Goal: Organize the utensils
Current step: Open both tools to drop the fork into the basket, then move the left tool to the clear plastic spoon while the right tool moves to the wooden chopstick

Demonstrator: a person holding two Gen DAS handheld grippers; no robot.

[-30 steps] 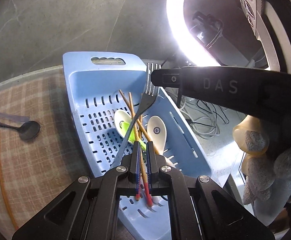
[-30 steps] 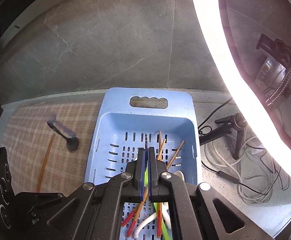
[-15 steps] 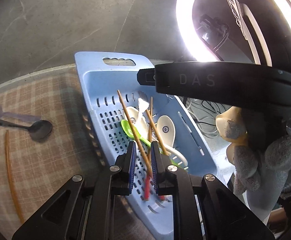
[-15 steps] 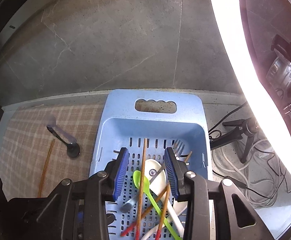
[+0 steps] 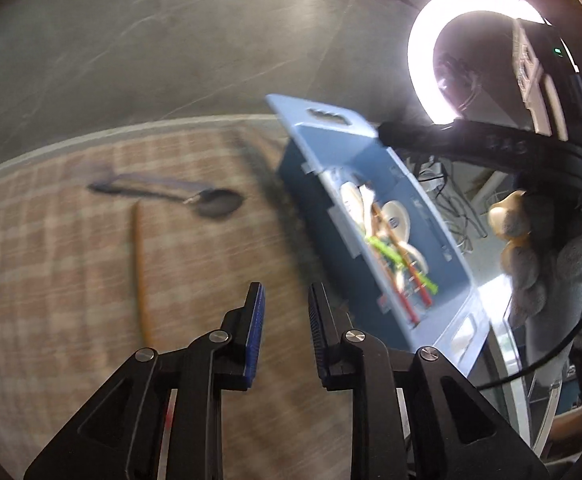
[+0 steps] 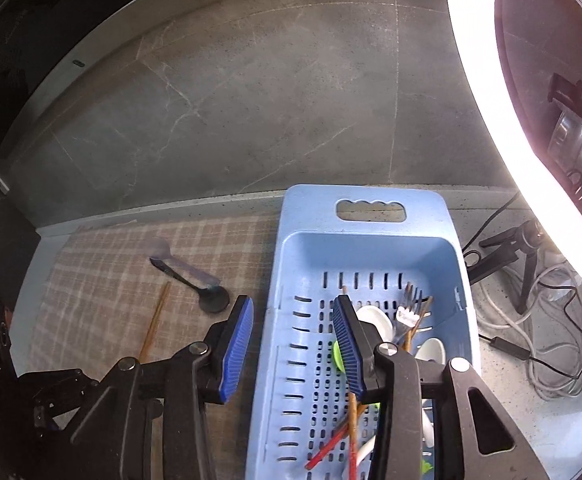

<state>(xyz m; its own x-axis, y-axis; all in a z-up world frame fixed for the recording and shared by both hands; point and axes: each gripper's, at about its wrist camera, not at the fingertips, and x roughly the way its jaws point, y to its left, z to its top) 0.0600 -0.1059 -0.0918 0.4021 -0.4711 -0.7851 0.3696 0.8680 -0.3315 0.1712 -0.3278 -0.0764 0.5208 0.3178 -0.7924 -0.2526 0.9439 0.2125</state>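
Fork (image 6: 413, 312) that the left gripper (image 5: 283, 330) pinched a second ago now lies in the blue basket (image 6: 311, 248), tines toward its far end, among the white spoons (image 6: 375, 318), green spoon (image 6: 337, 356) and red-tipped chopsticks (image 6: 331, 446). Left gripper has swung off the basket to above the checked mat (image 5: 51, 280); jaws opening, nothing between. Right gripper (image 6: 293, 340) straddles the basket's left wall; jaws opening, empty. Black spoon (image 6: 211, 298) and one chopstick (image 6: 155, 324) lie on the mat, left of the basket.
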